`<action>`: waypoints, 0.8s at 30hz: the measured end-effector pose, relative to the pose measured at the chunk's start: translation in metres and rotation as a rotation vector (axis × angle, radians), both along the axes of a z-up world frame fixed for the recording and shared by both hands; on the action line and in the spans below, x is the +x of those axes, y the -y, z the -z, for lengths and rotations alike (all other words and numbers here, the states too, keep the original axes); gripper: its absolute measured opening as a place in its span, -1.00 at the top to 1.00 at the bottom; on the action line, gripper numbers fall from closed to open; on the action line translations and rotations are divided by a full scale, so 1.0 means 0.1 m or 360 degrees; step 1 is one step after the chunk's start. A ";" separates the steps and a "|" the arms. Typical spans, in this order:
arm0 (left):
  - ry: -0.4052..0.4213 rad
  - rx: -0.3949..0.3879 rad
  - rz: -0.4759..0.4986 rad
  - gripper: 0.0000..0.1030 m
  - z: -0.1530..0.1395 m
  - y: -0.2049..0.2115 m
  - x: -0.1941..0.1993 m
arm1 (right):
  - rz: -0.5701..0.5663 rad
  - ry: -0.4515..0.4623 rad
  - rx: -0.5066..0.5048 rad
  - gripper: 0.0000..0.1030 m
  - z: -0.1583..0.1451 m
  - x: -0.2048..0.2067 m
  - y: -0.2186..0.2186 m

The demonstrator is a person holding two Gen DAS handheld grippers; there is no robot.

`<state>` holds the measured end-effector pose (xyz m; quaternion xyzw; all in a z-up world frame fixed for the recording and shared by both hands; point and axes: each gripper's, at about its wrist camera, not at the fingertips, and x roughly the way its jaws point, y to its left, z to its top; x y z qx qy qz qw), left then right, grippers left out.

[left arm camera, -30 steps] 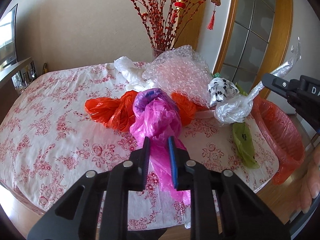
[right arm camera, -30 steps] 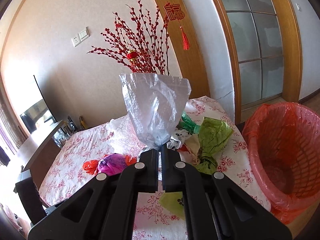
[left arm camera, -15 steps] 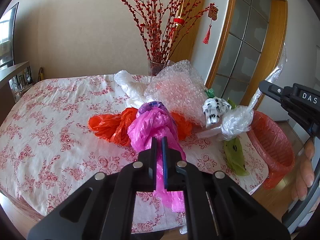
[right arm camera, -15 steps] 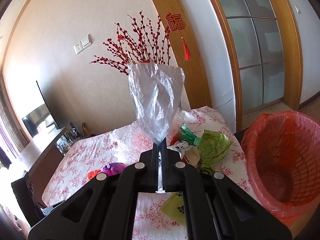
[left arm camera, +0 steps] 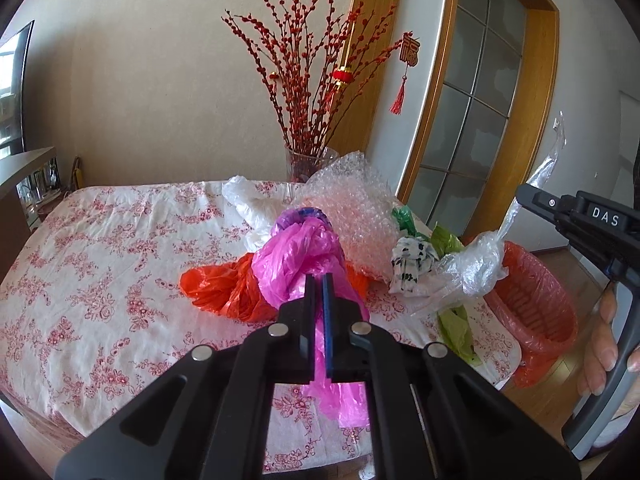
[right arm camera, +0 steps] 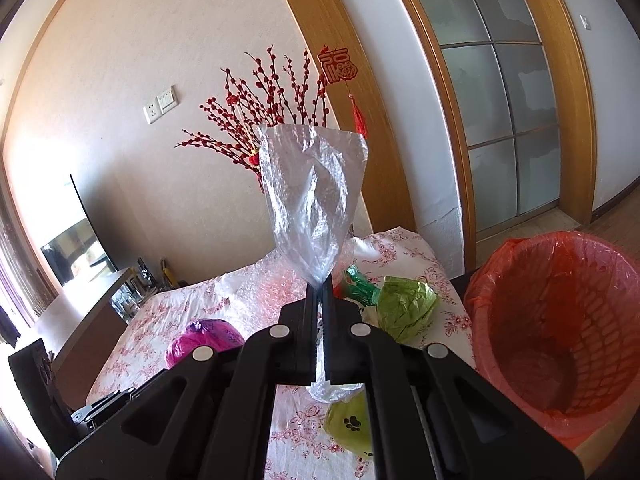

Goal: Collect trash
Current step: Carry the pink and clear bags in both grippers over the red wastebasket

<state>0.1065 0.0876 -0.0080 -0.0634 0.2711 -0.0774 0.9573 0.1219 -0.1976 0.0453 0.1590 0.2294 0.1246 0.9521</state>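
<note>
My left gripper [left arm camera: 319, 280] is shut on a pink plastic bag [left arm camera: 298, 260], lifted off the floral tablecloth [left arm camera: 100, 272]; the bag's tail hangs below the jaws. My right gripper [right arm camera: 319, 282] is shut on a clear plastic bag [right arm camera: 314, 196] that stands up above the fingers; it also shows in the left wrist view [left arm camera: 472, 268], held near the table's right edge. A red-lined trash basket [right arm camera: 560, 332] stands on the floor right of the table, also in the left wrist view [left arm camera: 528, 296].
On the table lie an orange bag [left arm camera: 220, 288], bubble wrap [left arm camera: 352, 208], a white bag [left arm camera: 244, 200], a black-and-white wrapper [left arm camera: 412, 264], green bags [right arm camera: 406, 306] and a green paw-print bag [right arm camera: 350, 426]. A vase of red branches [left arm camera: 308, 100] stands behind.
My left gripper has shut on the pink bag and raised it. My right gripper has lifted the clear bag higher and moved it toward the basket.
</note>
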 end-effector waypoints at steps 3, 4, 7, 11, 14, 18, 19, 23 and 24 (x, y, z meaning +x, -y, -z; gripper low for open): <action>0.0041 0.0003 0.0004 0.91 -0.10 0.01 0.00 | 0.0013 0.0012 0.0017 0.95 -0.04 -0.01 0.05; 0.0052 0.0006 0.0004 0.92 -0.13 0.01 0.01 | 0.0016 0.0018 0.0024 0.95 -0.05 -0.01 0.07; 0.0090 0.0017 0.0005 0.91 -0.21 0.03 0.02 | 0.0016 0.0038 0.0042 0.95 -0.09 -0.02 0.09; 0.0120 0.0018 0.0010 0.91 -0.29 0.04 0.06 | 0.0001 0.0049 0.0064 0.95 -0.11 0.03 0.09; 0.0123 0.0014 0.0036 0.92 -0.30 0.07 0.07 | -0.0012 0.0078 0.0057 0.95 -0.15 0.02 0.08; 0.0135 0.0022 0.0091 0.92 -0.33 0.17 0.08 | 0.0004 0.0120 0.0051 0.95 -0.23 -0.01 0.15; 0.0136 0.0020 0.0106 0.92 -0.34 0.20 0.09 | 0.0017 0.0127 0.0051 0.95 -0.25 -0.01 0.19; 0.0149 0.0004 0.0175 0.92 -0.39 0.33 0.13 | 0.0081 0.0152 0.0051 0.95 -0.32 -0.05 0.36; 0.0154 0.0003 0.0195 0.92 -0.40 0.37 0.14 | 0.0101 0.0158 0.0047 0.95 -0.33 -0.06 0.41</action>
